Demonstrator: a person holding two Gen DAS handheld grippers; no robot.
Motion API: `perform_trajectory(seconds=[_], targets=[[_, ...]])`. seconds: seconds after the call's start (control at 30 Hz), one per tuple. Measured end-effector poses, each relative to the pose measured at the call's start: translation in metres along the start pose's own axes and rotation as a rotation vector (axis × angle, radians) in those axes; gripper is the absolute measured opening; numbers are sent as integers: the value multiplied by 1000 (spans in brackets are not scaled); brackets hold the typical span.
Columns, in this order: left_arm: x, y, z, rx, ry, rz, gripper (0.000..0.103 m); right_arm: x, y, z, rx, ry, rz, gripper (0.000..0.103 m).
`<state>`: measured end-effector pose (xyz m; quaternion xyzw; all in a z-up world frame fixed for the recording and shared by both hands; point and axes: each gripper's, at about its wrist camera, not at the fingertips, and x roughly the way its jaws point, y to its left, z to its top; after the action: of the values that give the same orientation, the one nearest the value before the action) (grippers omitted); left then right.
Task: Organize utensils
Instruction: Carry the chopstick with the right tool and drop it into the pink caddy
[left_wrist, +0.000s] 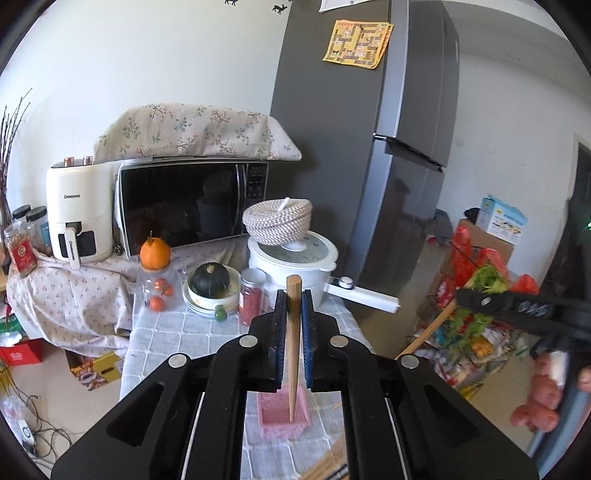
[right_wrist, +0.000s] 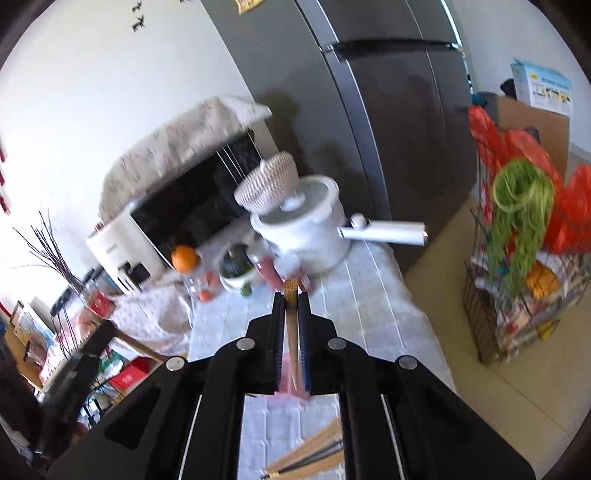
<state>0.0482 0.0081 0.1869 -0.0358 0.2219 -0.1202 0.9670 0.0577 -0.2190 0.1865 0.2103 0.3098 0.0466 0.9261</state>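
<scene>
Your left gripper clamps one wooden chopstick upright, tip aimed at the pink basket lower centre; your right gripper likewise grips another chopstick.

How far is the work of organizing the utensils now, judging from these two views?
Nothing looks sorted yet: the pink basket appears empty. In hand: the left gripper is shut on one wooden chopstick, its tip hanging over the basket, and the right gripper is shut on another chopstick. Left: more chopsticks lie in a pile on the tablecloth.
</scene>
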Motion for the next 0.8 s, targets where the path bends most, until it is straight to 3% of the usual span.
perform_trajectory(seconds=[0.33, 0.57, 0.8], targets=[[69, 17, -41, -25, 131, 20, 8, 50, 14, -3, -19, 44, 48, 8], [37, 25, -44, -56, 57, 12, 15, 67, 25, -15, -57, 63, 47, 8], [9, 53, -53, -176, 13, 20, 18, 81, 38, -24, -118, 57, 12, 8]])
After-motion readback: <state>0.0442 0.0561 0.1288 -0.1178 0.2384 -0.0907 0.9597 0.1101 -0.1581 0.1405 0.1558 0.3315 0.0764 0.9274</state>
